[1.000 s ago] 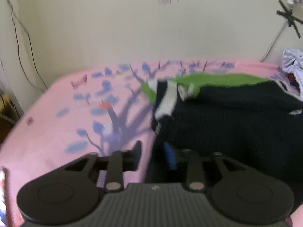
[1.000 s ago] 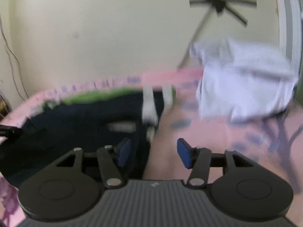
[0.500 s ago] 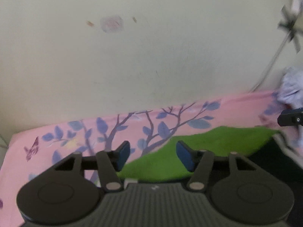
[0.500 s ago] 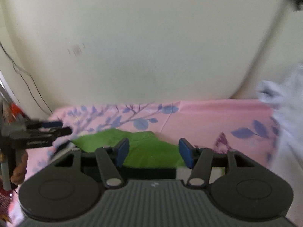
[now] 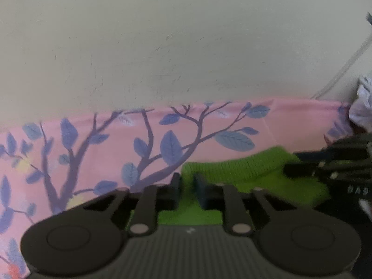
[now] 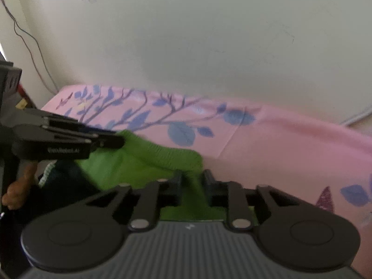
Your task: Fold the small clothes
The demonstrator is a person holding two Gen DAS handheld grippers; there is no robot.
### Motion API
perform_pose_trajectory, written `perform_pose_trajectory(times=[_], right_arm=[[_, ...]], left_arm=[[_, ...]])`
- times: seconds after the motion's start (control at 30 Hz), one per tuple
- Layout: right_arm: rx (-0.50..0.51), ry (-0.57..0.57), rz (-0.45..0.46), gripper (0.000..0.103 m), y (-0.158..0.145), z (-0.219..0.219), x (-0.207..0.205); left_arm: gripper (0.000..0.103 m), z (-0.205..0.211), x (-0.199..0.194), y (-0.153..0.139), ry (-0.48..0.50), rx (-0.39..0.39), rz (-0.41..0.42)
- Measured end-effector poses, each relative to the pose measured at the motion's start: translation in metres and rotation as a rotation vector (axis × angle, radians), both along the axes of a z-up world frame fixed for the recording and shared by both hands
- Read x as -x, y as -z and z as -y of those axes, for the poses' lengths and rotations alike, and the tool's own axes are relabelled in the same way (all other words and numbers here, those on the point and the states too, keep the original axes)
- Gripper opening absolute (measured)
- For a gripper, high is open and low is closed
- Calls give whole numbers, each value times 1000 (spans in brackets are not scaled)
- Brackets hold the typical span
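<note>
A small knitted garment with a green ribbed hem [image 5: 244, 169] and a dark navy body lies on the pink bedsheet [image 5: 93, 153]. My left gripper [image 5: 187, 183] is shut on the left corner of the green hem. My right gripper [image 6: 192, 181] is shut on the hem's right corner [image 6: 162, 153]. Each gripper shows in the other's view: the right one at the right edge [image 5: 330, 165], the left one at the left [image 6: 69, 139]. The navy part [image 6: 62, 186] hangs low behind the green band.
The cream wall [image 5: 186, 46] stands close behind the bed's far edge. A pale lavender cloth [image 5: 362, 102] lies at the far right by the wall. A thin cable [image 6: 28, 46] runs down the wall at the left.
Both grippers were open above the green hem half a second ago; now both have shut on its two corners. Earlier they moved forward from the garment's near side to the hem.
</note>
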State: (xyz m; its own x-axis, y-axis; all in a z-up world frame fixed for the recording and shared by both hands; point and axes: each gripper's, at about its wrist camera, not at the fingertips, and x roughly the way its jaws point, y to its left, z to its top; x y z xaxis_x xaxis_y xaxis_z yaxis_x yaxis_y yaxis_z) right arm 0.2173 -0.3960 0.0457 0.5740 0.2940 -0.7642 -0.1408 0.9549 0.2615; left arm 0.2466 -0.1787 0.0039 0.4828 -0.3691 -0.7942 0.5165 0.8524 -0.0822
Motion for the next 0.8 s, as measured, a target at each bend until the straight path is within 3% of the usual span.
perform_pose_trajectory(times=[0.07, 0.2, 0.3, 0.4, 0.6, 0.7, 0.77, 0.8], right_arm=[[-22, 3, 47, 9, -15, 2, 12], [-43, -22, 175, 9, -65, -5, 63], [-8, -66, 254, 9, -93, -19, 113], [22, -111, 314, 9, -108, -36, 176], [56, -128, 303, 9, -83, -67, 286], [88, -128, 261, 10, -54, -88, 314], [87, -97, 228, 11, -34, -96, 320], [95, -85, 269, 14, -32, -98, 324]], left_arm=[[12, -6, 12, -12, -10, 25, 25], [12, -36, 52, -54, -17, 149, 102], [12, -71, 111, -82, 8, 226, 181], [12, -99, 173, -92, 48, 271, 243], [12, -133, 289, -61, 104, 267, 268], [13, -135, 313, -34, 94, 222, 245], [19, -135, 313, -14, 68, 171, 193], [20, -136, 312, -9, 57, 159, 171]])
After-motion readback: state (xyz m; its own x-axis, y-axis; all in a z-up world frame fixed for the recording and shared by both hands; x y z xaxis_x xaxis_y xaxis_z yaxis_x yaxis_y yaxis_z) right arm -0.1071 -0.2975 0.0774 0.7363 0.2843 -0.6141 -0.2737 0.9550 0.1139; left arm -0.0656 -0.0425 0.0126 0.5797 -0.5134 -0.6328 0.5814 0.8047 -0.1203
